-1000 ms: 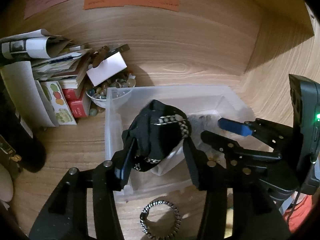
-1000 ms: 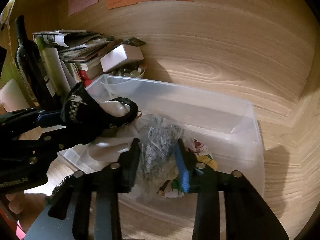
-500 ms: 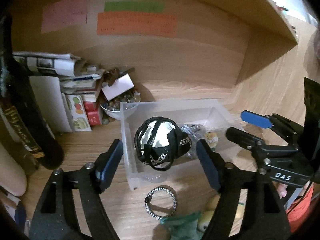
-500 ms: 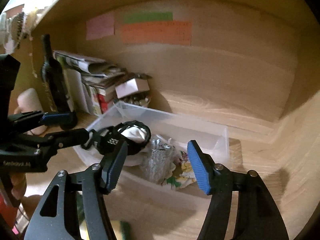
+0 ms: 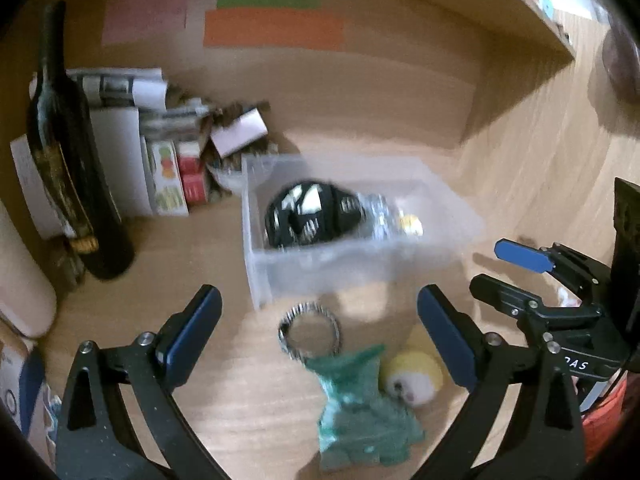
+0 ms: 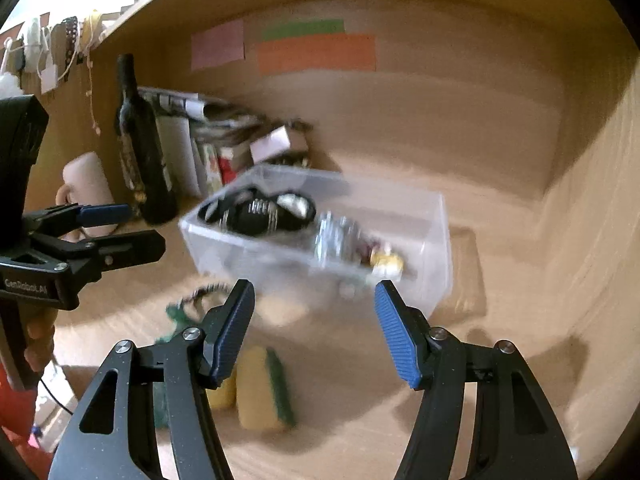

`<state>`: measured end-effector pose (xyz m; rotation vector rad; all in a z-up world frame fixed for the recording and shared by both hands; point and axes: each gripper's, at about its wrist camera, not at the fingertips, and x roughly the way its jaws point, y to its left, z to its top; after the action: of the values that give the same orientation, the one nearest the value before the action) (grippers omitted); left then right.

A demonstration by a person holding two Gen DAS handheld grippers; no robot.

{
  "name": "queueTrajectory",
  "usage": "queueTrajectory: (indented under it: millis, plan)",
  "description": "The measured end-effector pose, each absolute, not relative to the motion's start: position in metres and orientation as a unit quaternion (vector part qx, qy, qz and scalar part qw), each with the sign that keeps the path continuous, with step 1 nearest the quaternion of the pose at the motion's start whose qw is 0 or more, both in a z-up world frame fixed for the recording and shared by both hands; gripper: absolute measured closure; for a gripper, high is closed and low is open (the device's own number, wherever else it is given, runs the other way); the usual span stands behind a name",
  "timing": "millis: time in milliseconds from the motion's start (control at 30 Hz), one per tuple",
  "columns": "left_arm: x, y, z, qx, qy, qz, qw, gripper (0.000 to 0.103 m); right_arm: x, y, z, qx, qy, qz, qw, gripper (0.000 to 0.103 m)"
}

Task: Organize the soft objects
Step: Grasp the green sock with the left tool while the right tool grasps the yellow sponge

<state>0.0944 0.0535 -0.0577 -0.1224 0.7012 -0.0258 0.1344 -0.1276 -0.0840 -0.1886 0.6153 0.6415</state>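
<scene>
Both claws [image 5: 320, 332] [image 6: 314, 332] empty, bin [image 5: 360, 268] filled

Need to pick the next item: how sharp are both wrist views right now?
Left wrist: motion-blurred; bin, green cloth and ring smeared, gripper fingers crisp. Right wrist: similar smear on bin and sponge; strong fisheye bending, dim warm light.
</scene>
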Motion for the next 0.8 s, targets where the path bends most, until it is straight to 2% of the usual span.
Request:
queueTrajectory:
  millis: [467, 533, 633, 733, 800]
  plan:
    - [0.077, 0.042, -0.121, -0.071, 0.411, -0.004, 0.909, 0.004, 0.112, -0.126, -0.131, -0.083, 0.357, 0.325, 0.872, 0.044]
    - [0.077, 0.043, -0.128, -0.079, 0.419, -0.006, 0.905, 0.005, 0.113, -0.126, -0.135, -0.080, 0.364, 0.324, 0.870, 0.054]
    - [0.079, 0.043, -0.134, -0.087, 0.431, -0.019, 0.898, 0.020, 0.115, -0.129, -0.139, -0.073, 0.372, 0.327, 0.866, 0.068]
    - [0.078, 0.041, -0.138, -0.094, 0.432, -0.026, 0.896, 0.029, 0.113, -0.132, -0.139, -0.070, 0.369, 0.327, 0.867, 0.070]
    - [0.078, 0.038, -0.139, -0.090, 0.430, -0.029, 0.898, 0.039, 0.111, -0.131, -0.139, -0.073, 0.366, 0.327, 0.868, 0.072]
